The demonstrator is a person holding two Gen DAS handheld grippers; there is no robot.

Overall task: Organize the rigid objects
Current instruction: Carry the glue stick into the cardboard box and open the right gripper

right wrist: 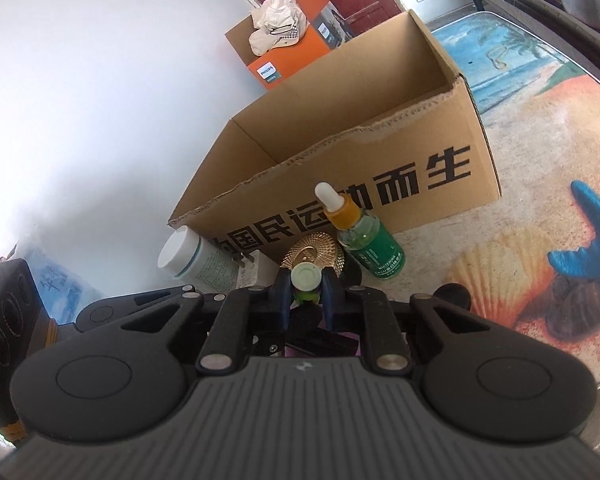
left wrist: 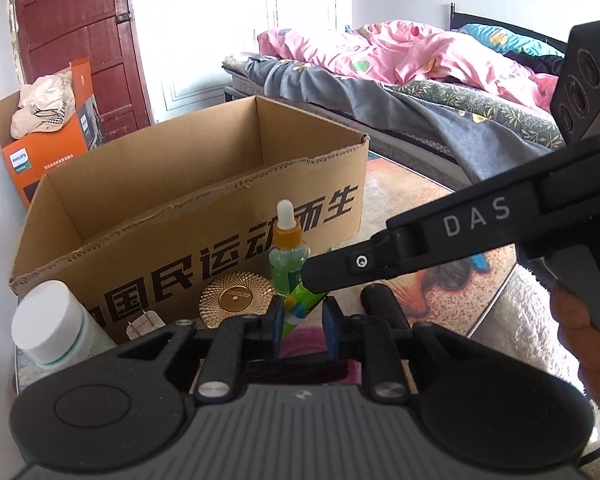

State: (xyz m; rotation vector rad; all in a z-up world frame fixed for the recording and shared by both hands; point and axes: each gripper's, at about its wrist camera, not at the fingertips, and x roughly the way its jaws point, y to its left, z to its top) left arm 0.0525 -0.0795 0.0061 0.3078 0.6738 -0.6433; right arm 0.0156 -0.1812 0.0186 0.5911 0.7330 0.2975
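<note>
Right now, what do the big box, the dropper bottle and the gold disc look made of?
Box: corrugated cardboard, matte brown; fluting shows along the torn rim.
Dropper bottle: clear glass or hard plastic, can't tell which; green liquid shows through, glossy label.
Gold disc: probably metal or metallised plastic; shiny, fine radial ribbing.

Brown cardboard box [left wrist: 204,200] showing black printed characters on front. Dropper bottle [right wrist: 364,236] at box's 6 o'clock showing green liquid, dark green label, orange collar, white bulb. Round disc [left wrist: 236,300] at bottle's 9 o'clock glinting gold, fine radiating pattern. Jar [left wrist: 52,328] further toward 9 wearing white lid. Small tube [right wrist: 307,286] showing lime green body, pale green cap. Rug [right wrist: 540,216] displaying beach print: orange shell, blue starfish. Bedding [left wrist: 420,56] at 2 o'clock showing pink, coloured spots. Orange box [left wrist: 48,148] at 10 o'clock.
</note>
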